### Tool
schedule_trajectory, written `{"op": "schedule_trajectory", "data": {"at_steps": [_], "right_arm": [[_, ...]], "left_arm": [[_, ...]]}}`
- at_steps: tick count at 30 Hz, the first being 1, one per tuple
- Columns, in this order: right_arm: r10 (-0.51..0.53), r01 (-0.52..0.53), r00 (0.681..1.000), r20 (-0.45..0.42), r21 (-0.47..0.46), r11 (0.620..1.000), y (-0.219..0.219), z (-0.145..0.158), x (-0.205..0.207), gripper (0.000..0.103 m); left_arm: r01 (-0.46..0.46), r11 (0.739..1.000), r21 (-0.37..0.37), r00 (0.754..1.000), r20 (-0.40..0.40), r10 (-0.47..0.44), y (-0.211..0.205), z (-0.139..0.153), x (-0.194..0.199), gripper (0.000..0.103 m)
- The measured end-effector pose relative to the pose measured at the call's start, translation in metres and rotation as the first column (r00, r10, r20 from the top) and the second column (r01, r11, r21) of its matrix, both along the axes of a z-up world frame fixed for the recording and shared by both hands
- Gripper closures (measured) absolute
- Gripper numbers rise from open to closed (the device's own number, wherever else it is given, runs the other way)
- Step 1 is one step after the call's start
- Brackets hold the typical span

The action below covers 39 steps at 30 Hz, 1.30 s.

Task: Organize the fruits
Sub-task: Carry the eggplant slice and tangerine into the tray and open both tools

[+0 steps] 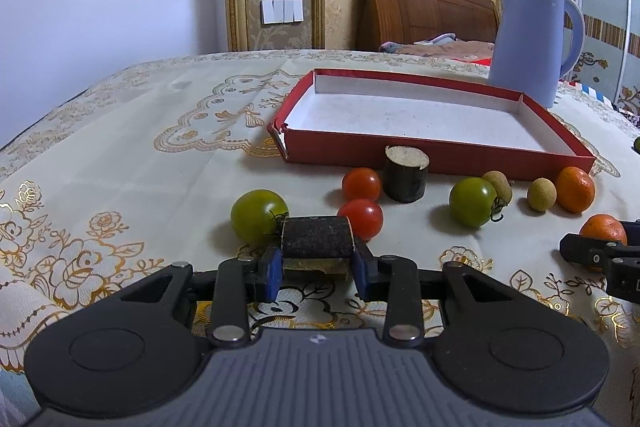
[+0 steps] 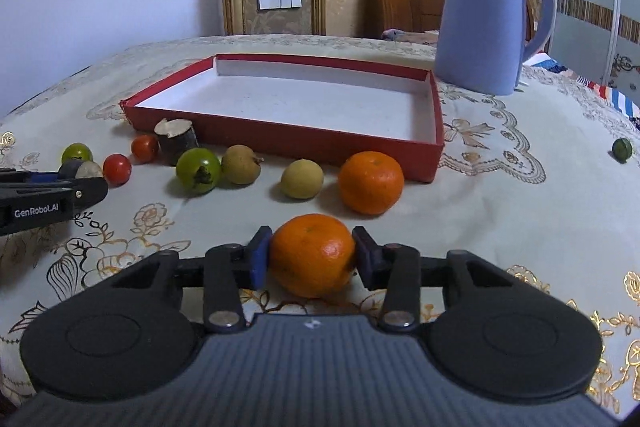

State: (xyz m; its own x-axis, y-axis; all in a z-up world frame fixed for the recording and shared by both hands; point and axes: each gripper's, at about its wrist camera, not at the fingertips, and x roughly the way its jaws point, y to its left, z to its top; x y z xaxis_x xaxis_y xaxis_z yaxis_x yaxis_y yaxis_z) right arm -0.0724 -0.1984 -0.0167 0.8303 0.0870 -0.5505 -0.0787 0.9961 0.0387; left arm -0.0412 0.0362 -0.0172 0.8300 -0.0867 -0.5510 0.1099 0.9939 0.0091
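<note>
- Left claw [image 1: 316,269] closed on a dark-skinned cut piece [image 1: 317,237], possibly sugarcane, pinched between both blue pads just above the surface [image 1: 120,147].
- Green tomato [image 1: 258,215] just left of that piece, red cherry tomato [image 1: 362,218] just right.
- Right claw [image 2: 312,259] clamped on a mandarin [image 2: 312,255], pads pressed to its left and right sides, low over the cloth.
- Second mandarin [image 2: 371,182] ahead, near the right corner of the red tray [image 2: 288,139].
- Nothing inside the tray.
- Second dark stump [image 2: 178,139] standing against the tray's front wall.
- Blue kettle [image 2: 480,23] behind the tray.
</note>
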Motion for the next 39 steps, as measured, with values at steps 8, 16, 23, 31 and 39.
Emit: {"op": "schedule_trajectory", "data": {"at_steps": [8, 16, 23, 31, 39], "right_arm": [[-0.022, 0.020, 0.998, 0.054, 0.031, 0.999, -0.008, 0.007, -0.007, 0.063], [-0.057, 0.056, 0.988, 0.143, 0.012, 0.998, -0.015, 0.037, 0.008, 0.063], [-0.094, 0.101, 0.979, 0.181, -0.030, 0.994, -0.022, 0.056, 0.047, 0.063], [-0.160, 0.163, 0.984, 0.079, -0.034, 0.986, -0.035, 0.045, 0.127, 0.063], [-0.150, 0.149, 0.989, -0.022, -0.029, 0.988, -0.033, 0.024, 0.171, 0.063]], "left_arm": [[0.042, 0.999, -0.014, 0.999, 0.026, -0.041, 0.002, 0.004, -0.007, 0.069], [0.094, 0.995, -0.014, 0.994, 0.050, -0.093, -0.006, 0.040, 0.008, 0.069], [0.125, 0.992, 0.017, 0.991, 0.050, -0.125, -0.034, 0.061, 0.057, 0.069], [0.076, 0.997, 0.031, 0.996, -0.056, -0.074, -0.056, 0.047, 0.139, 0.069], [0.053, 0.997, 0.059, 0.991, -0.126, -0.045, -0.062, 0.025, 0.177, 0.069]]}}
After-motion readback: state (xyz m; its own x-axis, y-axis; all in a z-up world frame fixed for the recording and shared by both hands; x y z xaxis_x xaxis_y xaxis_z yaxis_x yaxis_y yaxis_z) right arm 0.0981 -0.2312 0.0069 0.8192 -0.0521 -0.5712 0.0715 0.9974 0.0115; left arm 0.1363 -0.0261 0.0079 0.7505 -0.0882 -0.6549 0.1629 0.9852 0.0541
